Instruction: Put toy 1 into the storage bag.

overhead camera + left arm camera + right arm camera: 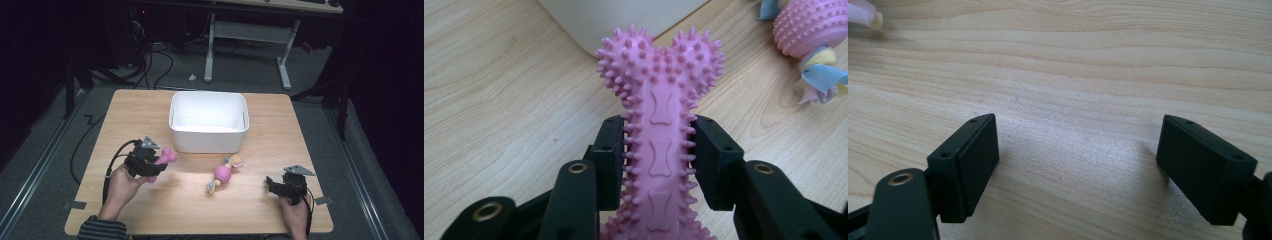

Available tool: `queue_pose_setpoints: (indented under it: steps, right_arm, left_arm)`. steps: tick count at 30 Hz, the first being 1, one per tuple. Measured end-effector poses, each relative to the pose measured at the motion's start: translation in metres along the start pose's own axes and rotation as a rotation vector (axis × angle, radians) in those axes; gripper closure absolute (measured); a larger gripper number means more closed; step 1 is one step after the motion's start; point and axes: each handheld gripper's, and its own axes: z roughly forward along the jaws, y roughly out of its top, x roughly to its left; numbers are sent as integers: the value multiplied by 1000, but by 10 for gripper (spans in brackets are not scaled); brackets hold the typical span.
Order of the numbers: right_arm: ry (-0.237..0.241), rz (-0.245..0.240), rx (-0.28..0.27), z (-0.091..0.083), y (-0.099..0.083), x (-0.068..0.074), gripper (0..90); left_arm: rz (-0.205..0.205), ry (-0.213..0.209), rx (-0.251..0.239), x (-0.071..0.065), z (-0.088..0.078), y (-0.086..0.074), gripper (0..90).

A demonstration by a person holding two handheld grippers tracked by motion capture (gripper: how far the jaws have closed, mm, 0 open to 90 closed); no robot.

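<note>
Left tongs (657, 155) clamp a pink spiky bone toy (659, 125), frame centre; right tongs (1078, 165) gape wide; no writing legible

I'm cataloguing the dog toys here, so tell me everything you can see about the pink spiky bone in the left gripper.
The pink spiky bone is a bone-shaped chew toy that looks like soft rubber. Short nubs cover its two rounded end lobes and its edges, and small raised bone shapes run down its flat shaft. The left gripper is shut on the shaft, a black pad pressing each side, with the lobed end sticking out past the jaws. In the high view it sits over the wooden table, just in front of the white bin.
</note>
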Motion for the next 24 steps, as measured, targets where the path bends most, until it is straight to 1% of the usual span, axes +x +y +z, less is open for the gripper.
queue_pose_setpoints:
  steps: [5, 7, 8, 9, 10, 12, 14, 15, 16, 19, 21, 24]
  right_arm:
    - [0, 0, 0, 0, 0, 0, 173]
    - [0, -2, 0, 0, 0, 0, 173]
    - [0, 0, 0, 0, 0, 0, 173]
    - [0, 0, 0, 0, 0, 0, 173]
    - [0, 0, 0, 0, 0, 0, 173]
    - [2, -2, 0, 0, 0, 0, 172]
    - [2, -2, 0, 0, 0, 0, 173]
    - [2, -2, 0, 0, 0, 0, 173]
    - [2, -2, 0, 0, 0, 0, 173]
    - [2, -3, 0, 0, 0, 0, 173]
    - [2, -3, 0, 0, 0, 0, 172]
    - [3, -4, 1, 0, 0, 0, 173]
  left_arm:
    - [-3, -5, -12, 0, -4, 0, 592]
    - [7, 28, -17, -1, -7, 2, 592]
    - [11, 36, -37, -1, -11, 4, 592]
    - [11, 36, -37, -1, -11, 4, 592]
    - [9, 27, -49, -1, -14, 6, 592]
    - [5, 23, -69, -1, -19, 8, 592]
    - [5, 23, -71, -1, -20, 9, 592]
    - [2, 17, -75, -1, -21, 10, 592]
    - [-2, 1, -83, 0, -24, 11, 593]
    - [1, 2, -87, 0, -26, 13, 595]
    - [-1, -9, -105, 0, -31, 15, 595]
    - [0, -17, -116, 0, -35, 19, 595]
